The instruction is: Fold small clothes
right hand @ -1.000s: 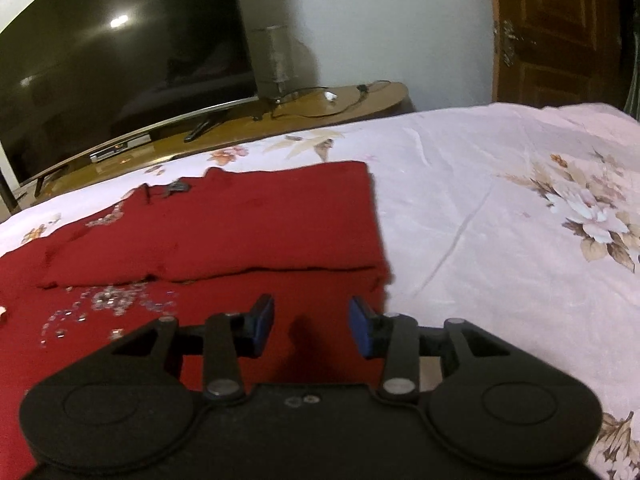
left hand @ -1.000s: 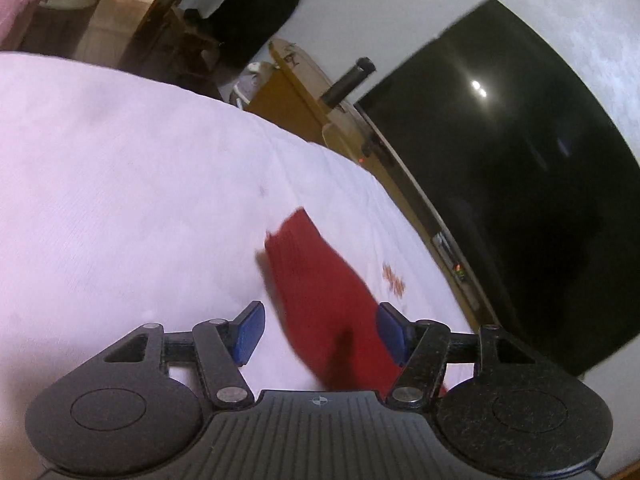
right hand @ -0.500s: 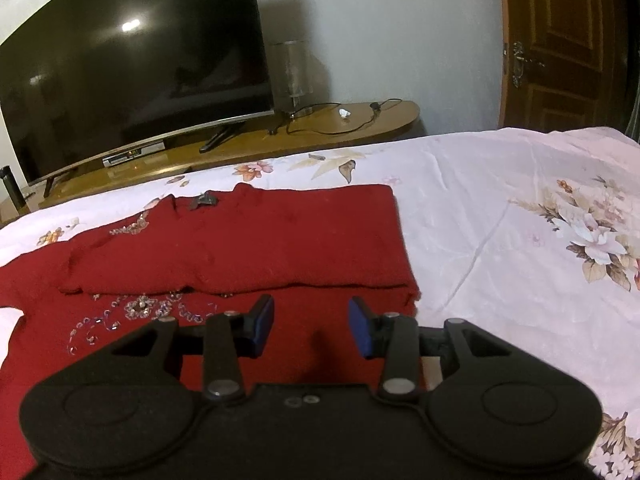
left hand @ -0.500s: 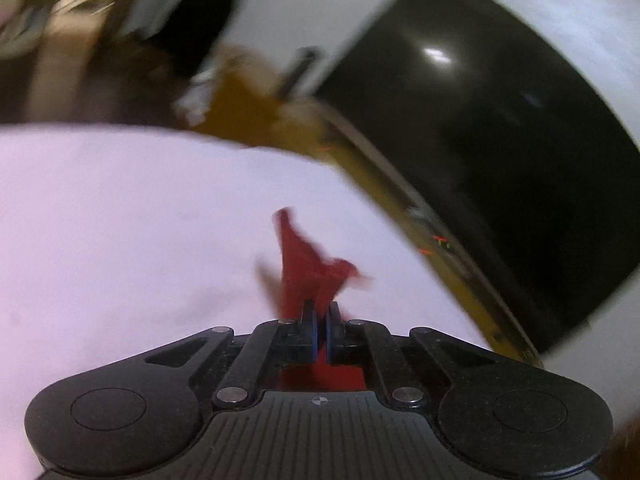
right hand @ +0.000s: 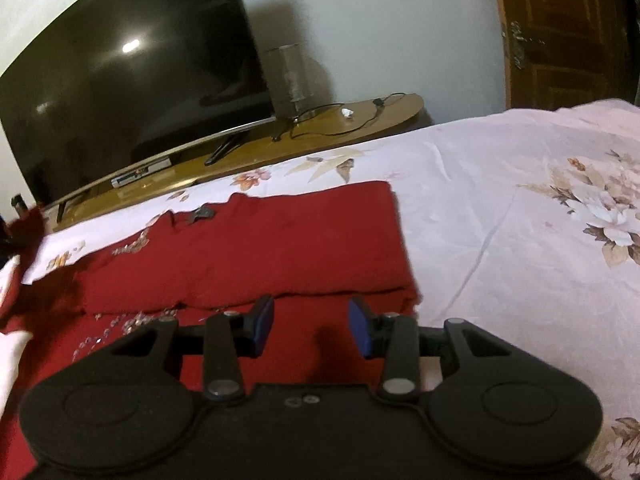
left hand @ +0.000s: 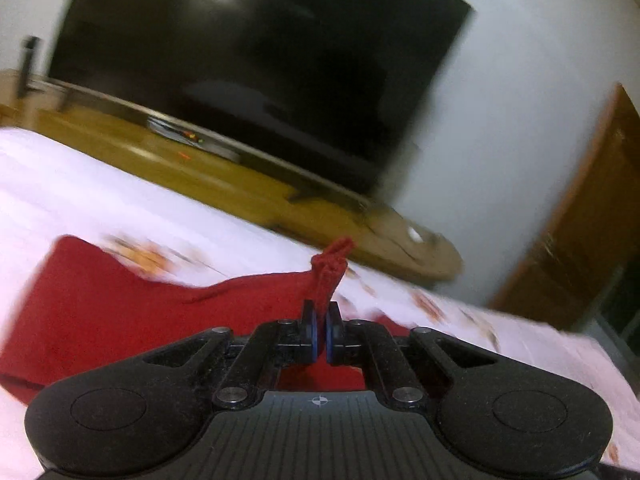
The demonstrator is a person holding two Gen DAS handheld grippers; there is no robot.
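Your bed, covered in a pale pink sheet with printed flowers (right hand: 520, 208), fills most of both views, and beyond its far edge a large dark curved television (right hand: 132, 96) stands on a long low wooden cabinet (right hand: 320, 128) against a white wall, with a brown wooden door (right hand: 560, 32) off to the right. The small dark red knitted garment with sparkly beading (right hand: 260, 248) lies spread on the bed, one side already folded over the body; it sits directly ahead of and under your right gripper (right hand: 311, 326). That gripper's blue-padded fingers (right hand: 264, 318) stand apart with nothing between them, poised just above the red cloth. Your left gripper (left hand: 320, 330) has its fingers (left hand: 309, 320) pressed together, clamped on a bunched-up tip of the red garment that pokes out past them, lifted off the sheet. The left view is blurred. In the right view, a bit of raised red fabric shows at the far left edge.
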